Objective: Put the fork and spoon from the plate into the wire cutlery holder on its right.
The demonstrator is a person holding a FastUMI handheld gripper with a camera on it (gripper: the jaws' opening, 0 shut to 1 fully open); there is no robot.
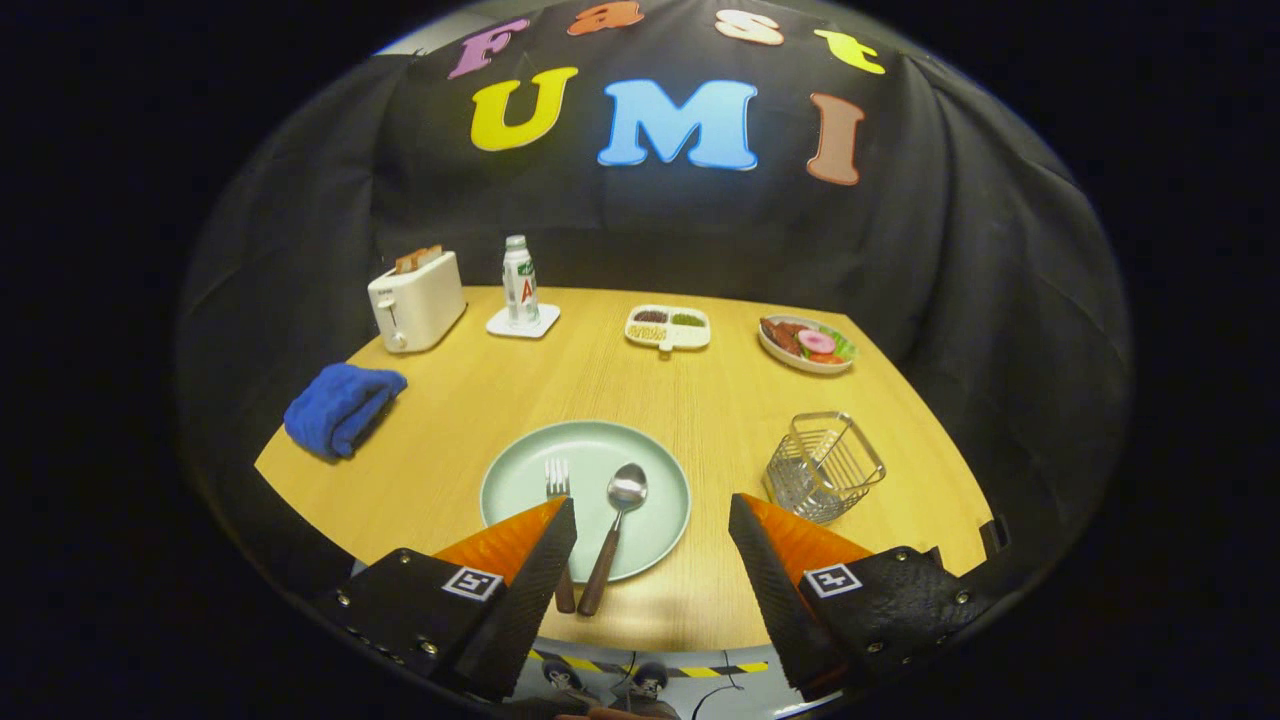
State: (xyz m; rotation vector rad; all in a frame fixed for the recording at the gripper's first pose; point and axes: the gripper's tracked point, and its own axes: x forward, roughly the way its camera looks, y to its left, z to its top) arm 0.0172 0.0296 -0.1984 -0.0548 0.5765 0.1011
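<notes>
The hand-held gripper (652,515) is hovering with its fingers spread wide and holding nothing, above the near edge of the tabletop (700,420). Just ahead and between the fingers, the plate (530,470) is carrying the fork (557,480) and the spoon (618,520), both lying lengthwise, handles pointing back toward the fingers. The fork is sitting nearest the left finger. The wire cutlery holder (825,465) is standing beyond the right finger, empty.

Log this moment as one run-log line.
gripper: open, jaws apart, holding nothing | fork, spoon: on plate, between jaws | wire cutlery holder: empty, right of plate
</notes>
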